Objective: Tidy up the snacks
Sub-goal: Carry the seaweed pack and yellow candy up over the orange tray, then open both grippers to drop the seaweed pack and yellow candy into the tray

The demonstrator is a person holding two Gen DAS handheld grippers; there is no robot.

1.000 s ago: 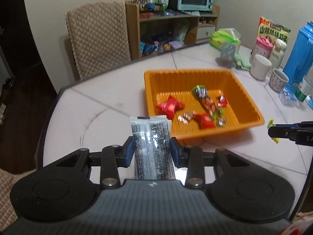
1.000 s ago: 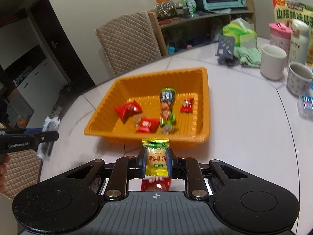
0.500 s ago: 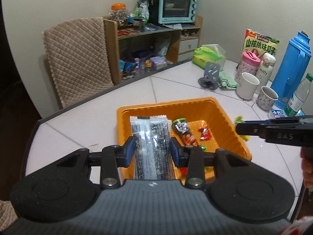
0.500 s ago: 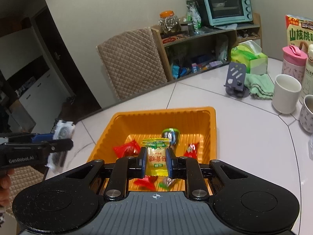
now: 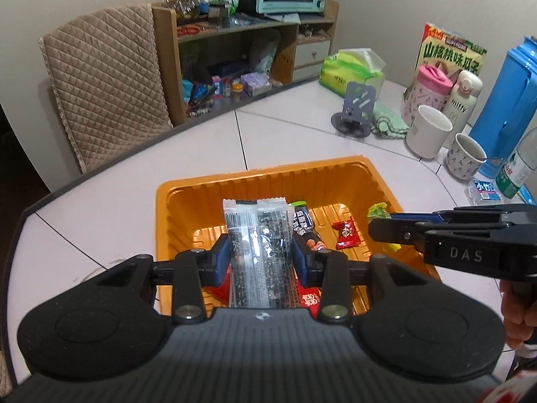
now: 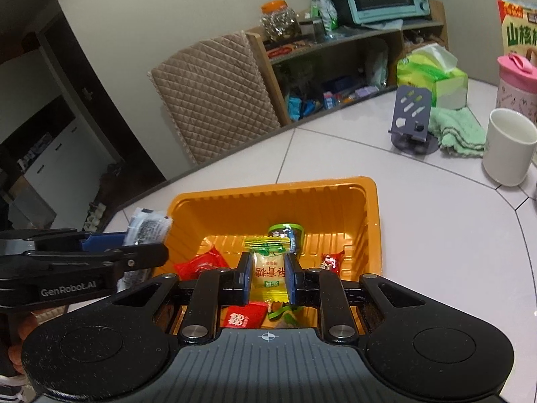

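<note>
An orange tray [image 5: 261, 176] [image 6: 268, 198] sits on the white table and holds several wrapped snacks, among them a small red candy [image 5: 346, 233] and a red packet [image 6: 201, 263]. My left gripper [image 5: 261, 255] is shut on a black-and-clear snack packet [image 5: 256, 235] and holds it above the tray's near side; it also shows in the right wrist view [image 6: 147, 226]. My right gripper [image 6: 267, 275] is shut on a yellow candy packet [image 6: 268, 265] above the tray's near edge; the packet's green tip shows in the left wrist view [image 5: 377, 209].
At the table's right stand a white mug [image 5: 428, 131], a patterned cup [image 5: 466, 156], a pink tumbler [image 5: 426, 90], a blue thermos [image 5: 506, 100], a phone stand [image 5: 355, 107], a green cloth and a tissue pack [image 5: 352, 70]. A quilted chair [image 5: 104, 77] and a shelf stand behind.
Both grippers have moved forward and inward over the orange tray, each still holding its packet. The right gripper now reaches in beside the left one.
</note>
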